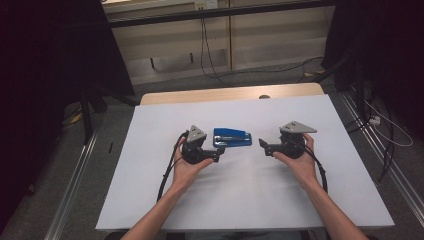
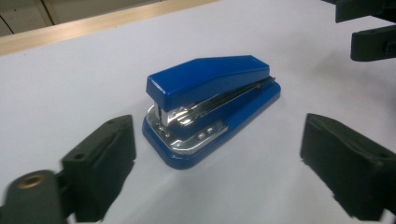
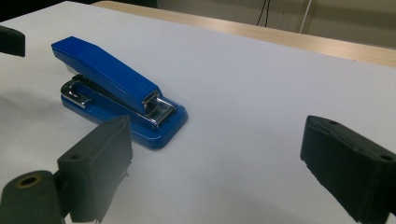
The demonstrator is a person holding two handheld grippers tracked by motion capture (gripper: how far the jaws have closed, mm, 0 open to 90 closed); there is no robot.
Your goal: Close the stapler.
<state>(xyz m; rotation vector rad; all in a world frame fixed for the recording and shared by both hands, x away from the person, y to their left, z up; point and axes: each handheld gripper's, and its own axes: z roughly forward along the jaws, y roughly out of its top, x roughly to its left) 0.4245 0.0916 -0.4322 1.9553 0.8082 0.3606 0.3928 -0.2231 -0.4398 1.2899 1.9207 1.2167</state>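
A blue stapler (image 1: 232, 137) lies flat on the white table top (image 1: 240, 200), between my two grippers. My left gripper (image 1: 220, 150) is just left of it, open, jaws pointing right, apart from it. The right gripper (image 1: 262, 145) is a short way right of it, open, jaws pointing left. In the left gripper view the stapler (image 2: 212, 100) shows its metal mouth ahead of the open gripper (image 2: 217, 154), nothing between the jaws. In the right gripper view the stapler (image 3: 116, 84) lies ahead to the left of the open gripper (image 3: 217, 154).
A wooden strip (image 1: 230, 94) runs along the table's far edge. Cables (image 1: 210, 55) lie on the floor behind it, and metal rails (image 1: 75, 170) flank both sides. Dark curtains stand at left and right.
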